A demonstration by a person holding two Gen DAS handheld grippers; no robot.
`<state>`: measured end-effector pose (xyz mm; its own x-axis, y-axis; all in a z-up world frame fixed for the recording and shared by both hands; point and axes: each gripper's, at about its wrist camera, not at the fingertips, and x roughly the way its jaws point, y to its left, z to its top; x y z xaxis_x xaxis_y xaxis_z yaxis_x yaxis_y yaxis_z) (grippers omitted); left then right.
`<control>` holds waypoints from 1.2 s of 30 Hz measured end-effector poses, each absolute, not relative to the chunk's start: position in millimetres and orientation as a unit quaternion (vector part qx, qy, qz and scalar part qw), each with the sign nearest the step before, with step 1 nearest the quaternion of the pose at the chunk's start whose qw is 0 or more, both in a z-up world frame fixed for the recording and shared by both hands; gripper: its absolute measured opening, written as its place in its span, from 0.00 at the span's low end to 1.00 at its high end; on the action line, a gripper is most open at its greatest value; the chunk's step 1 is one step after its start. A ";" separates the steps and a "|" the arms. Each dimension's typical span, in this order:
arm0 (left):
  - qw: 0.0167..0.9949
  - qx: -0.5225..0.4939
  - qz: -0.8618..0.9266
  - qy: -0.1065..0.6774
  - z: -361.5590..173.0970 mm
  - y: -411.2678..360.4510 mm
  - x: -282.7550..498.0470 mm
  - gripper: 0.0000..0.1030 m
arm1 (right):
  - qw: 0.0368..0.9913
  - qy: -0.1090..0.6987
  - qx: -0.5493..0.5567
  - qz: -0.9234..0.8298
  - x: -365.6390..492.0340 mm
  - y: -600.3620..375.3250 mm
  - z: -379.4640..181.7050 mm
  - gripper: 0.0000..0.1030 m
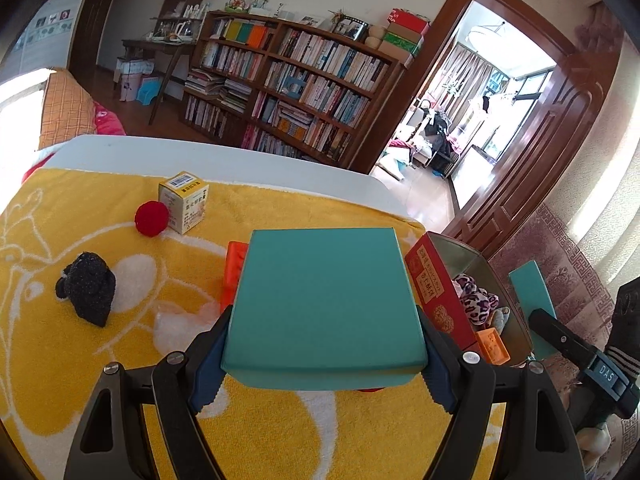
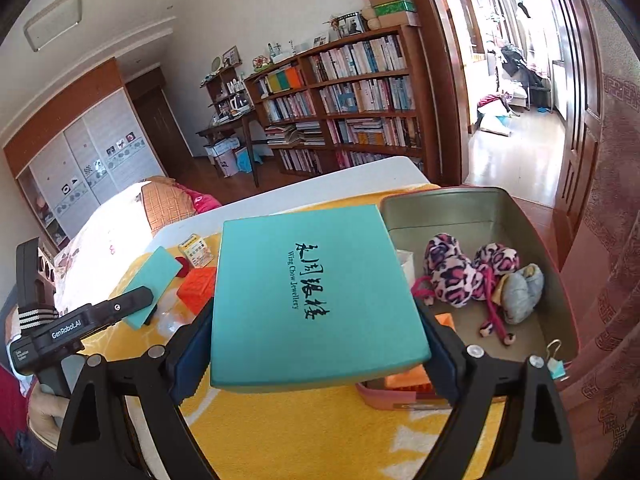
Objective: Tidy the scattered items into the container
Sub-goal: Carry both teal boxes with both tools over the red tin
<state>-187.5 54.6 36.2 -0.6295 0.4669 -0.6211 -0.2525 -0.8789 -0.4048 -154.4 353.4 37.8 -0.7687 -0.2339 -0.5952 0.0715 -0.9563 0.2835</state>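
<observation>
tin container (image 2: 472,208) holds plush toys (image 2: 460,276); left gripper (image 1: 324,364) clamps a plain teal box (image 1: 324,296), right gripper (image 2: 316,364) a printed one (image 2: 316,292)

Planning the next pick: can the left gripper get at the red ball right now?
Probably not yet: the left gripper is shut on a teal box. The red ball itself lies uncovered on the yellow towel, touching the small carton.

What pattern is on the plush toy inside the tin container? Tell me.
Pink and white with dark leopard-style spots on the plush toy; the right wrist view shows it best.
</observation>
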 end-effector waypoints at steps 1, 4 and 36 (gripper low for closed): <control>0.208 -0.380 0.891 -0.137 39.1 61.5 -189.3 0.80 | 0.068 -0.124 0.334 -0.932 -159.8 363.4 40.2 0.89; 0.224 -0.380 0.889 -0.124 45.8 83.2 -195.3 0.80 | 0.040 -0.132 0.345 -0.928 -179.0 389.9 42.5 0.89; 0.302 -0.410 0.858 -0.070 43.8 222.4 -248.1 0.80 | 0.005 -0.162 0.448 -0.879 -268.9 477.5 16.0 0.87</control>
